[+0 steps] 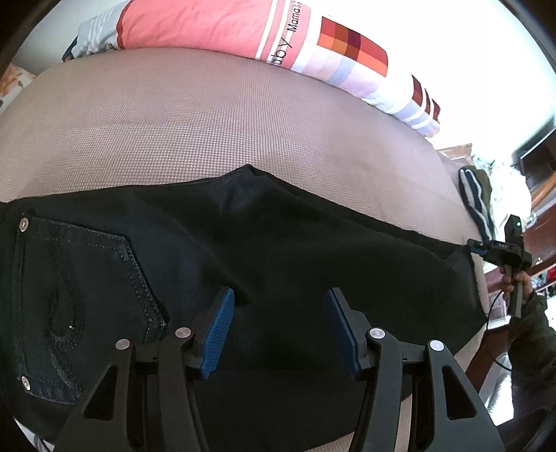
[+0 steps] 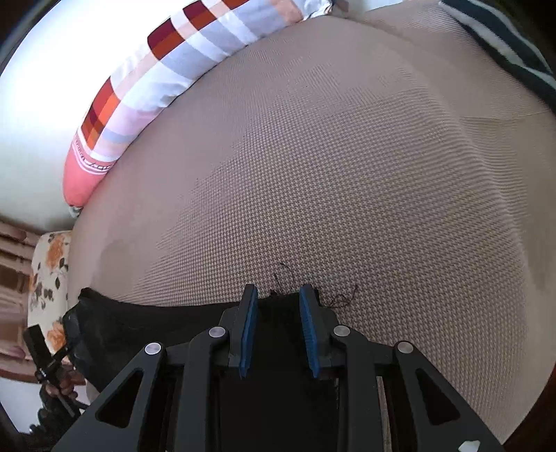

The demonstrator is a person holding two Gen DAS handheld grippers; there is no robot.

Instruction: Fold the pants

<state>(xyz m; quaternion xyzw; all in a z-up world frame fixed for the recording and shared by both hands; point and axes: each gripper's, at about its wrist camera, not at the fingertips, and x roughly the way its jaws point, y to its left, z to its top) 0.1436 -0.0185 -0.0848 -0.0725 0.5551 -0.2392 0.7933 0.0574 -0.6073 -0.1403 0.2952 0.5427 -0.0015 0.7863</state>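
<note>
The black denim pants [image 1: 278, 243] carry a dark blue back pocket [image 1: 80, 306] with pale stitching and silver rivets. The bed cover [image 1: 173, 132] is beige with a fine woven grid. The long pillow [image 1: 222, 31] is pink, white-striped, with red, orange and lilac checks. Both tools, left [image 1: 278, 330] and right [image 2: 279, 330], are black with ribbed blue pads [image 1: 219, 333].

Home bedroom: beige woven-textured mattress cover [image 1: 208, 114], long pink and checked patchwork bolster pillow [image 1: 215, 27] along its far edge, floral-print cushion [image 2: 48, 271] just off its left corner, brown wooden furniture [image 1: 542, 222] beyond its right end.
</note>
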